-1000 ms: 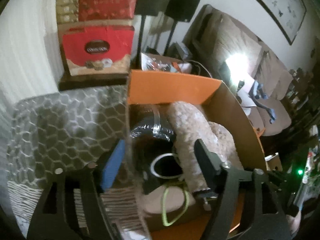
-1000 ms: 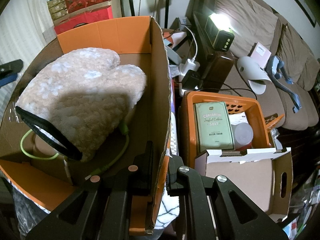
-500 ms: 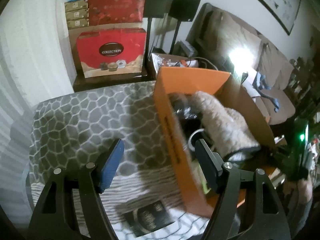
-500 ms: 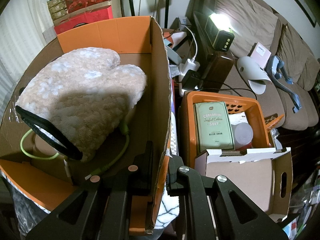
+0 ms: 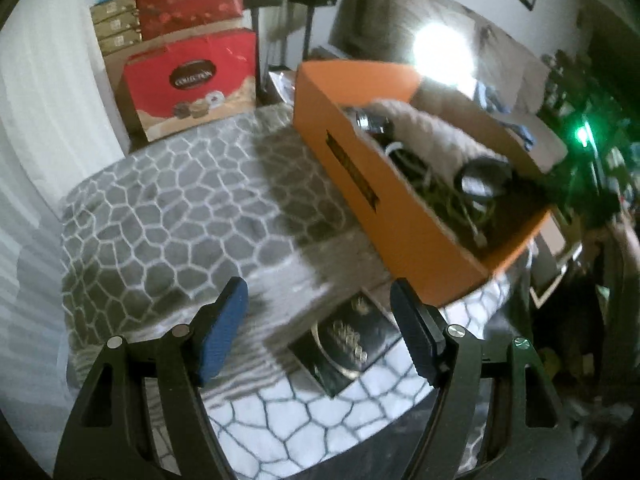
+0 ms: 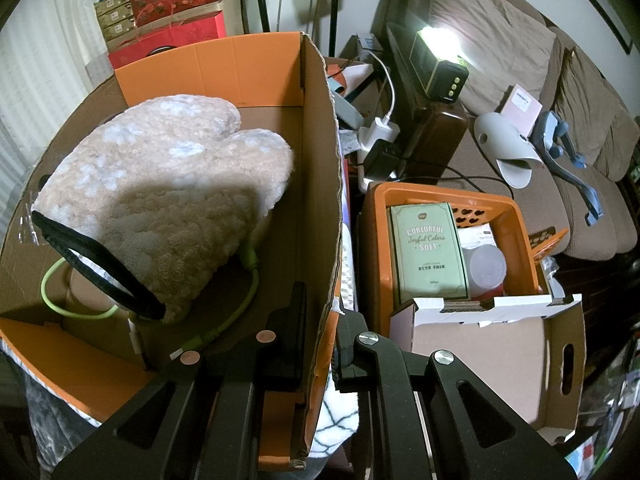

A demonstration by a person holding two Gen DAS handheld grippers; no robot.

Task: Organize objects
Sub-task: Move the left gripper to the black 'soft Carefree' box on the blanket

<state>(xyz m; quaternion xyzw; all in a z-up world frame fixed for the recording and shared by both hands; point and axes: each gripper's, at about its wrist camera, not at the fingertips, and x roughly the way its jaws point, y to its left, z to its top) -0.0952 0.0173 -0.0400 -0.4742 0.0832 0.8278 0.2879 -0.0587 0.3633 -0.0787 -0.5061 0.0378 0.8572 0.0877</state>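
Note:
An orange cardboard box (image 5: 360, 184) sits on a grey patterned blanket (image 5: 168, 216). It holds a fluffy beige mitt (image 6: 160, 200), a green cable (image 6: 236, 308) and dark items. My right gripper (image 6: 320, 332) is shut on the box's right wall (image 6: 320, 200), one finger inside and one outside. My left gripper (image 5: 320, 320) is open and empty, above the blanket to the left of the box. A black packet (image 5: 348, 344) lies on the blanket between its fingers, just below the box's near corner.
Red gift boxes (image 5: 188, 80) are stacked at the back left. To the right of the box stand an orange crate (image 6: 452, 240) with a green carton (image 6: 428, 256), a white-edged cardboard box (image 6: 488, 344), a lit lamp (image 6: 440, 64) and a sofa (image 6: 520, 80).
My left gripper has pulled back and left, out of the box, to above the blanket, bringing the black packet into view. My right gripper has kept its grip on the box wall.

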